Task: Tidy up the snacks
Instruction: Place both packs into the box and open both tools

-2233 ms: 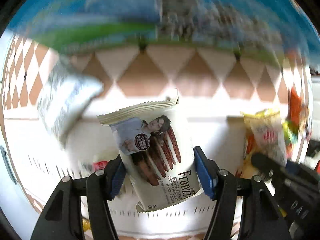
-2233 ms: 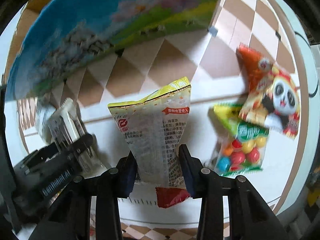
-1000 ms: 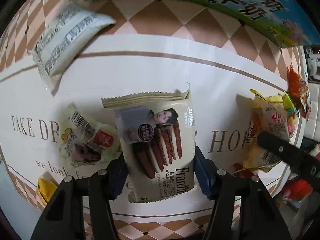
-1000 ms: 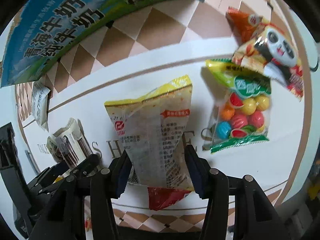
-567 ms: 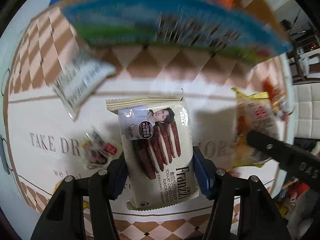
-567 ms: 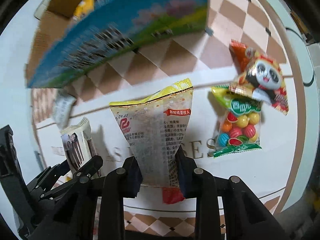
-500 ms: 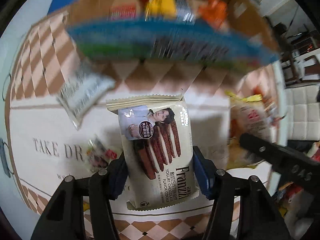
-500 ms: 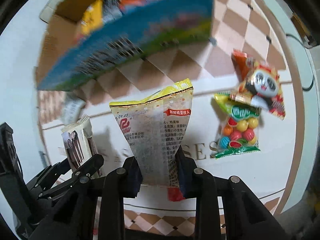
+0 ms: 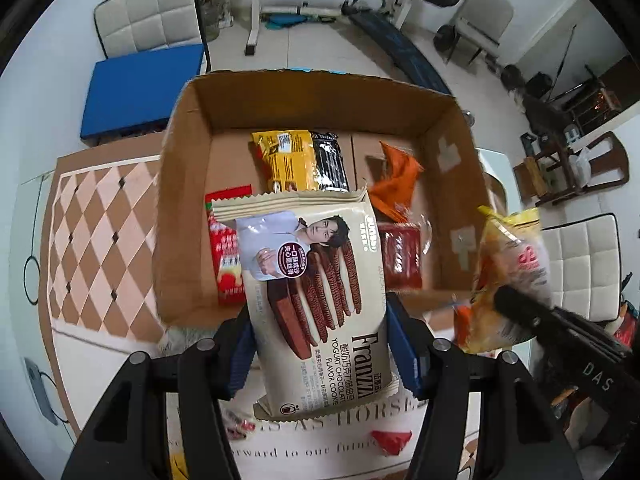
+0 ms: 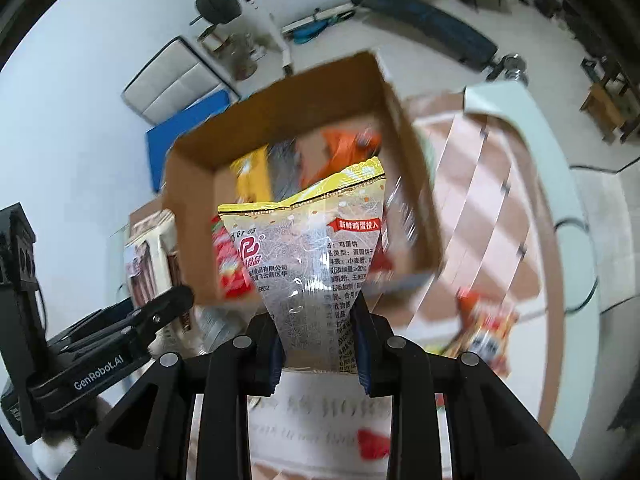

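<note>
My left gripper (image 9: 320,344) is shut on a beige Franzzi chocolate cookie pack (image 9: 316,280) and holds it up over the near edge of an open cardboard box (image 9: 192,128). My right gripper (image 10: 318,336) is shut on a yellow and clear egg biscuit bag (image 10: 316,252), also raised in front of the box (image 10: 412,184). The bag and right gripper show at the right of the left wrist view (image 9: 508,264). Inside the box lie a yellow and black pack (image 9: 296,160), an orange packet (image 9: 396,180), a red packet (image 9: 400,256) and a red and white pack (image 9: 226,256).
The box stands on a table with a brown diamond-pattern cloth (image 9: 92,236). Small snacks lie on the white cloth below the grippers, among them a red one (image 9: 390,440) and a red and orange packet (image 10: 488,328). Chairs and gym equipment stand behind.
Both grippers have risen with their packs from low over the table to above the box rim. The inside of the box has come into view.
</note>
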The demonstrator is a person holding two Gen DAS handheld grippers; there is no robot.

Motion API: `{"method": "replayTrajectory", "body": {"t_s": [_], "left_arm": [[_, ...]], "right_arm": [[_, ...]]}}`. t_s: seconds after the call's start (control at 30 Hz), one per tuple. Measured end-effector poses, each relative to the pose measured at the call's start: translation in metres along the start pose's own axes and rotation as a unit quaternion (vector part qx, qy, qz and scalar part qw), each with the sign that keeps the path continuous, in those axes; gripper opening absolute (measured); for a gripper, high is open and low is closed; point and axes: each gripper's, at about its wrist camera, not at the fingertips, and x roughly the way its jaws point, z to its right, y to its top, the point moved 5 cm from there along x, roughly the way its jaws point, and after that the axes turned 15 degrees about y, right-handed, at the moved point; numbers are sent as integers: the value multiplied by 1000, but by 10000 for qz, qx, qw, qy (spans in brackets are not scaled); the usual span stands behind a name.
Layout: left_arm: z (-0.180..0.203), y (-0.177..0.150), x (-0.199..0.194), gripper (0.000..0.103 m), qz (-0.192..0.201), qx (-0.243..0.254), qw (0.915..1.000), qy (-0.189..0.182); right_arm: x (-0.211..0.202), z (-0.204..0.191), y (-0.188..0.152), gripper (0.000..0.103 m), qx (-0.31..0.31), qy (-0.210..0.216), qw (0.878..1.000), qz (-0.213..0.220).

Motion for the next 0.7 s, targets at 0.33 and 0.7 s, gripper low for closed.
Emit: {"method": "replayTrajectory", "body": {"t_s": [0.33, 0.7], "left_arm": [[24, 34, 84, 59, -1010, 349, 9941, 155], [13, 36, 85, 87, -880, 250, 9955, 256]], "right_arm": [[55, 37, 52, 35, 125, -671, 9966, -455], [73, 42, 40, 88, -79, -805, 9934, -819]]}}
